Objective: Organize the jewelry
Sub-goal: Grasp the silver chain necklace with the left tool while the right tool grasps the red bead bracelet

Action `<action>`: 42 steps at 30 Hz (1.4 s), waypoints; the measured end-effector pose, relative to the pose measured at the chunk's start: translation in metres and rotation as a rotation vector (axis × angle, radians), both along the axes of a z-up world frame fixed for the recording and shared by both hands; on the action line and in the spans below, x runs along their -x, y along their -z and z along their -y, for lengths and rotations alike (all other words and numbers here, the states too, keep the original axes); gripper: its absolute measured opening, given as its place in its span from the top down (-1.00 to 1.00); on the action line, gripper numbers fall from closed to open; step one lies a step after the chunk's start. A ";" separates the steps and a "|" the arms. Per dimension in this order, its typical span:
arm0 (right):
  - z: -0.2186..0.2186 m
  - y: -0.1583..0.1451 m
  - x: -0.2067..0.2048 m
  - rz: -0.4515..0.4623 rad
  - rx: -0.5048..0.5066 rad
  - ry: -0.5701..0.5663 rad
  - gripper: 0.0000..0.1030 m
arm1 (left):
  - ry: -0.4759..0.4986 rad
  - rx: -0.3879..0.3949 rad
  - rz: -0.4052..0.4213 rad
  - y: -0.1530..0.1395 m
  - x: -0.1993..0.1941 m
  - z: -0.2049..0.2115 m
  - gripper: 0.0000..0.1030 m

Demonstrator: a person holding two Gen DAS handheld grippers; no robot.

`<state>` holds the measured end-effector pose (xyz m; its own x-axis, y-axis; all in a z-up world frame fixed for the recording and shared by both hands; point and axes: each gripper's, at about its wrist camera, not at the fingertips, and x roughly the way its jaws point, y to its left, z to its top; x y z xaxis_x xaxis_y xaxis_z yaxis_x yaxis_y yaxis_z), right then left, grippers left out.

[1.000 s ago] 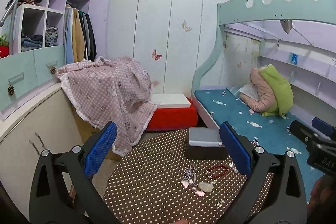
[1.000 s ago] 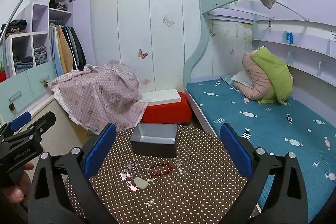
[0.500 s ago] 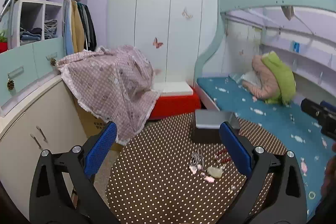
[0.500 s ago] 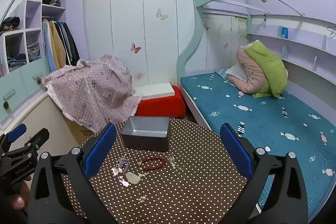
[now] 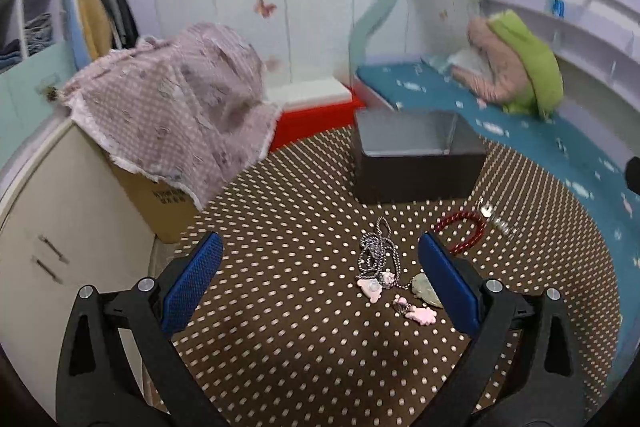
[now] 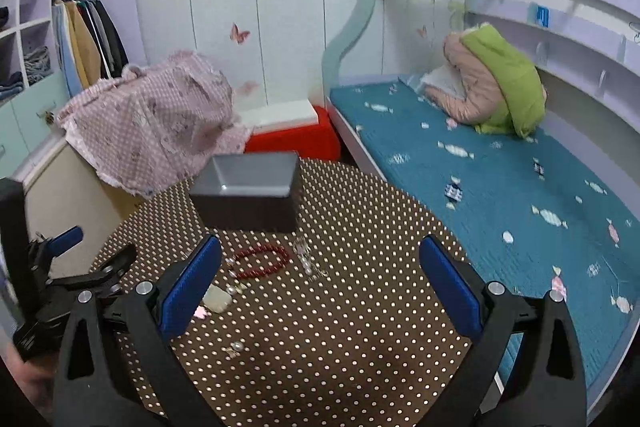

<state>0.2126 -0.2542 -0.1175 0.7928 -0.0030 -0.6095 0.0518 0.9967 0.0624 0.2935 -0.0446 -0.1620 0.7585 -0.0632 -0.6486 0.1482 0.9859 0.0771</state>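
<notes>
From the left wrist camera, the left gripper (image 5: pixel 320 279) hangs over a round table (image 5: pixel 280 347) covered in a brown cloth with pale dots, its blue-padded fingers (image 5: pixel 192 283) spread wide with nothing between them. Between and just beyond the fingertips lies a silver rope chain (image 5: pixel 376 255) in a loose tangle, touching some pink charms (image 5: pixel 374 287) at its near end. A pale green pendant (image 5: pixel 426 287) sits just beside the right pad, partly hidden by it, and another pink charm (image 5: pixel 422 314) lies nearer the camera. Further back to the right is a red bead bracelet (image 5: pixel 460 231), with a small clear, glittery piece (image 5: pixel 496 219) just beside it. Behind all this stands an open grey box (image 5: pixel 416 163), looking empty as far as I can see. A pink checked cloth (image 5: pixel 172 115) drapes over a cardboard carton (image 5: pixel 160 199) to the left, and a bed with a teal cover (image 5: pixel 520 131) runs along the right.

From the right wrist camera, the right gripper (image 6: pixel 320 283) is likewise held wide apart and holds nothing. The red bead bracelet (image 6: pixel 262 261) lies just beyond its left pad, with the clear piece (image 6: pixel 306 259) to its right and the grey box (image 6: pixel 248 195) behind. The green pendant (image 6: pixel 216 297) peeks out beside the left pad. A couple of small pearl-like beads (image 6: pixel 236 347) sit alone nearer the camera. The left gripper (image 6: pixel 80 267) shows at the far left edge, over the table's rim (image 6: pixel 120 227); from here I cannot tell how its fingers stand.
</notes>
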 end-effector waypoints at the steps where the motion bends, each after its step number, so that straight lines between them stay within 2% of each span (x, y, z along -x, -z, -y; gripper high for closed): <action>1: 0.002 0.003 -0.003 -0.011 -0.002 0.001 -0.85 | 0.007 -0.003 -0.014 0.005 -0.006 0.002 -0.90; 11: 0.013 0.027 -0.023 -0.089 -0.007 0.004 -0.85 | 0.051 -0.007 -0.190 0.059 -0.067 0.021 -0.86; 13: 0.014 0.031 -0.027 -0.101 -0.009 0.001 -0.85 | 0.059 -0.001 -0.220 0.067 -0.074 0.022 -0.69; 14: 0.015 0.032 -0.028 -0.106 -0.008 -0.001 -0.85 | 0.068 0.013 -0.243 0.072 -0.077 0.023 -0.50; 16: 0.014 0.037 -0.032 -0.120 -0.007 -0.009 -0.85 | 0.082 0.048 -0.257 0.076 -0.079 0.022 -0.42; 17: 0.015 0.040 -0.033 -0.125 -0.009 -0.010 -0.85 | 0.090 0.045 -0.253 0.077 -0.078 0.023 -0.31; 18: 0.015 0.043 -0.035 -0.133 -0.011 -0.012 -0.85 | 0.111 0.051 -0.251 0.076 -0.078 0.025 -0.01; 19: 0.015 0.046 -0.037 -0.143 -0.013 -0.016 -0.85 | 0.121 0.057 -0.251 0.075 -0.077 0.025 0.20; 20: 0.015 0.050 -0.039 -0.155 -0.018 -0.021 -0.85 | 0.132 0.063 -0.256 0.075 -0.076 0.026 0.54; 21: 0.014 0.053 -0.041 -0.161 -0.021 -0.024 -0.85 | 0.145 0.076 -0.260 0.074 -0.076 0.026 0.63; 26: 0.009 0.067 -0.050 -0.198 -0.039 -0.052 -0.85 | 0.167 0.134 -0.244 0.065 -0.070 0.015 0.66; 34: -0.001 0.087 -0.068 -0.250 -0.054 -0.108 -0.82 | 0.145 0.163 -0.124 0.016 -0.052 -0.013 0.66; 37: -0.014 0.087 -0.076 -0.254 -0.067 -0.175 -0.67 | 0.123 0.163 -0.086 0.001 -0.043 -0.024 0.66; 39: -0.027 0.088 -0.084 -0.257 -0.070 -0.235 -0.50 | 0.113 0.162 -0.071 -0.006 -0.037 -0.028 0.66; 41: -0.042 0.090 -0.093 -0.266 -0.066 -0.296 -0.20 | 0.100 0.171 -0.056 -0.014 -0.028 -0.034 0.66; 42: -0.048 0.091 -0.096 -0.268 -0.061 -0.321 -0.16 | 0.096 0.169 -0.050 -0.017 -0.025 -0.036 0.66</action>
